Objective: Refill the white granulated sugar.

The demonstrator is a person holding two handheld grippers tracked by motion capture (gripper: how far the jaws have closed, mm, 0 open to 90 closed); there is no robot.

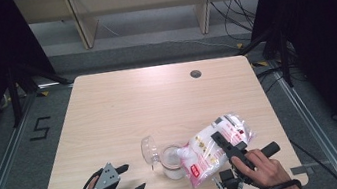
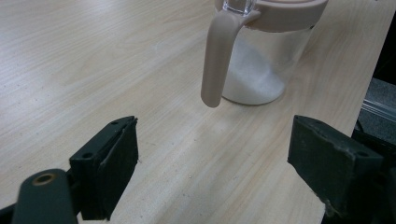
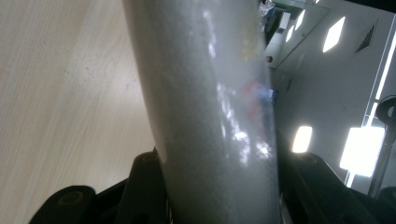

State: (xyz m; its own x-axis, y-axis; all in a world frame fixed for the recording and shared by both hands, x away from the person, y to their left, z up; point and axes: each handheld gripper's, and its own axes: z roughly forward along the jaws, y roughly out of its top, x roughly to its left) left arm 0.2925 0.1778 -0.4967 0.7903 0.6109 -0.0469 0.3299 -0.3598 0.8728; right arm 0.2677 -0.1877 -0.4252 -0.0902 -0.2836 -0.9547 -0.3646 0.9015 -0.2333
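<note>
High view: right gripper (image 1: 224,142) pinches a bag of white grains (image 1: 215,148), tilted over the open jar (image 1: 171,162) near the table (image 1: 156,96) front edge.
Left gripper (image 1: 133,178) idles spread; the unsteadied jar, part-filled with white grains, could tip or catch spill from the slumping bag.

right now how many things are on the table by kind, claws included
Jar with white powder, lid flipped open: 1
Plastic bag of white powder, tipped at the jar: 1
Claws: 2, left claw open, right claw shut on the bag
Total: 4
</note>
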